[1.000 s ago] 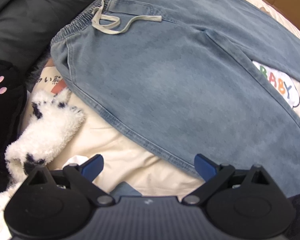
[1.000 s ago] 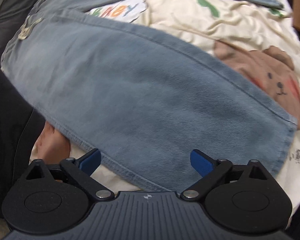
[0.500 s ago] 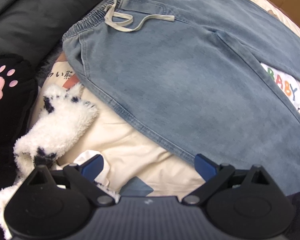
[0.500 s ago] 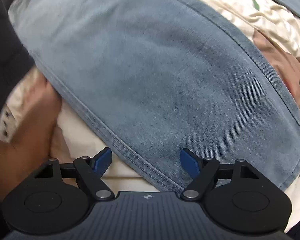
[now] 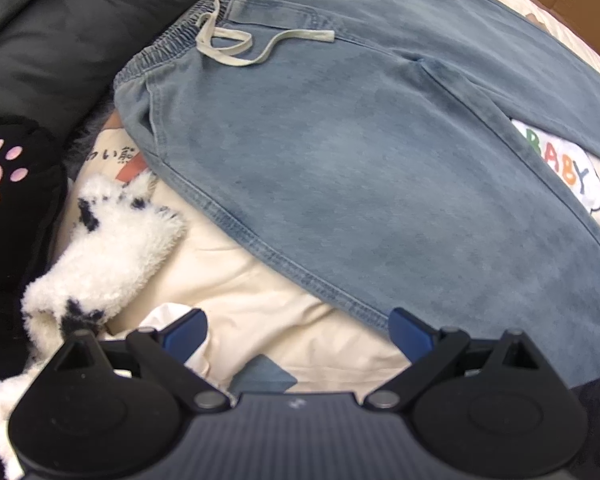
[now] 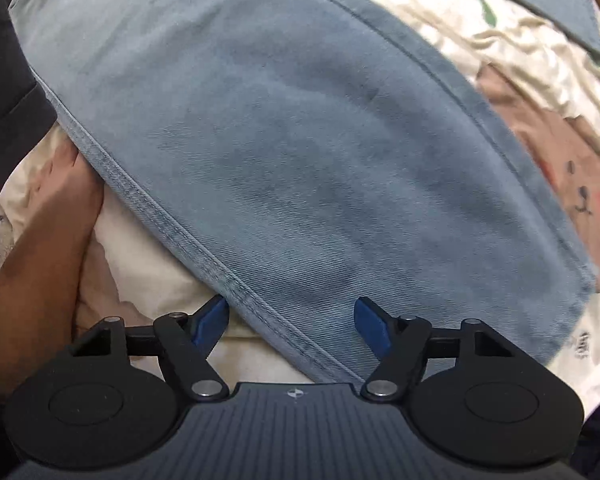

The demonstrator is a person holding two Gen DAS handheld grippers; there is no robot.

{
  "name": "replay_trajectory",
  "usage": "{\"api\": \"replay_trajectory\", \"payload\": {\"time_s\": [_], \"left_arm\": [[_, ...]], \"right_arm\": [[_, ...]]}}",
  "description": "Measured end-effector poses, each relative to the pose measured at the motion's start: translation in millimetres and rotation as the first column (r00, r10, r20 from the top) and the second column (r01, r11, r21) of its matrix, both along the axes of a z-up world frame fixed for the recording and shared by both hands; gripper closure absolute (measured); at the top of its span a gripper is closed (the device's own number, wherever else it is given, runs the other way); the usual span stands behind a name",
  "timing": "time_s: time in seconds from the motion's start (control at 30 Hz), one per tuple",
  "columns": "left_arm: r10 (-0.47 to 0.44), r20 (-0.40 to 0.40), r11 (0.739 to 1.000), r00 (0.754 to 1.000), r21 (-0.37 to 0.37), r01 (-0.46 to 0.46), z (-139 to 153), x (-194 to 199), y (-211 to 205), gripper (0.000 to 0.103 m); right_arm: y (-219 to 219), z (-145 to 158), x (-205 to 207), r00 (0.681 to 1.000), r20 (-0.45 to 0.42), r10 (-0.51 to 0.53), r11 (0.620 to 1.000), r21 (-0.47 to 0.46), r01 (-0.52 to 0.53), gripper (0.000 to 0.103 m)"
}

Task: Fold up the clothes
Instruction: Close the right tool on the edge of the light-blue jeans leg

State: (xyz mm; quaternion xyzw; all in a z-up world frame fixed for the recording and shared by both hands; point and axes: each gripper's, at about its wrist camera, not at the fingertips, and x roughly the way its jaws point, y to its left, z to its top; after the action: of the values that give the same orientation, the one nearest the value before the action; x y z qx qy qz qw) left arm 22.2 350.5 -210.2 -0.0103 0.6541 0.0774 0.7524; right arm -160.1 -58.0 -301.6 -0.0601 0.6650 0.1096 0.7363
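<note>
Closing your right gripper (image 6: 290, 322) fingers round the jeans (image 6: 284, 140) side seam, not yet pinched; jeans lay flat on the bed. Left gripper (image 5: 298, 330) hung wide, empty. Next: pinch seam w/ both.

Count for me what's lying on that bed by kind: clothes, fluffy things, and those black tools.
Jeans: 1
Fluffy white spotted item: 1
Black item with pink paw print: 1
Tools: 2, the left tool open, the right tool closing over the jeans' side seam
Total: 5
</note>
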Motion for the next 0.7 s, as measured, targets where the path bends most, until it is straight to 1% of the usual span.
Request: {"api": "replay_trajectory", "payload": {"time_s": [0.17, 0.2, 0.23, 0.37, 0.53, 0.57, 0.63, 0.67, 0.7], "left_arm": [[-0.012, -0.008, 1.000, 1.000, 0.013, 0.012, -5.3, 2.2, 1.6, 0.005], [-0.014, -0.011, 1.000, 1.000, 0.017, 0.014, -5.5, 2.8, 2.4, 0.005], [-0.016, -0.013, 1.000, 1.000, 0.022, 0.016, -5.8, 3.3, 3.2, 0.005], [-0.014, 0.001, 1.000, 1.000, 0.008, 0.014, 1.3, 5.5, 6.8, 0.005], [-0.005, 0.007, 1.000, 1.000, 0.005, 0.005, 7.3, 6.4, 14.2, 0.005], [-0.001, 0.006, 1.000, 1.000, 0.005, 0.001, 7.9, 5.8, 16.3, 0.005], [0.006, 0.004, 1.000, 1.000, 0.005, -0.006, 8.3, 4.5, 20.6, 0.005], [0.008, 0.003, 1.000, 1.000, 0.007, -0.008, 8.1, 3.8, 22.7, 0.005], [0.010, 0.001, 1.000, 1.000, 0.009, -0.010, 8.0, 3.0, 24.9, 0.005]], "right_arm": [[1.0, 0.1, -1.1, 0.999, 0.050, -0.008, 1.000, -0.026, 0.009, 0.034], [2.6, -1.5, -1.3, 0.998, 0.056, -0.006, 1.000, -0.029, 0.007, 0.037], [4.5, -3.0, -0.6, 0.998, 0.056, 0.000, 1.000, -0.028, 0.001, 0.037], [19.0, -8.8, -1.2, 0.998, 0.032, 0.048, 0.999, 0.009, -0.048, 0.037], [27.2, -14.6, -1.4, 0.995, 0.011, 0.099, 0.995, -0.015, -0.098, 0.036], [27.1, -13.9, -1.1, 0.995, 0.011, 0.096, 0.995, -0.018, -0.096, 0.037], [25.8, -11.0, -0.2, 0.997, 0.012, 0.081, 0.997, -0.023, -0.080, 0.041], [25.1, -9.5, 0.2, 0.997, 0.013, 0.073, 0.997, -0.026, -0.072, 0.050], [23.4, -6.3, 0.4, 0.998, 0.018, 0.053, 0.998, -0.022, -0.053, 0.056]]}}
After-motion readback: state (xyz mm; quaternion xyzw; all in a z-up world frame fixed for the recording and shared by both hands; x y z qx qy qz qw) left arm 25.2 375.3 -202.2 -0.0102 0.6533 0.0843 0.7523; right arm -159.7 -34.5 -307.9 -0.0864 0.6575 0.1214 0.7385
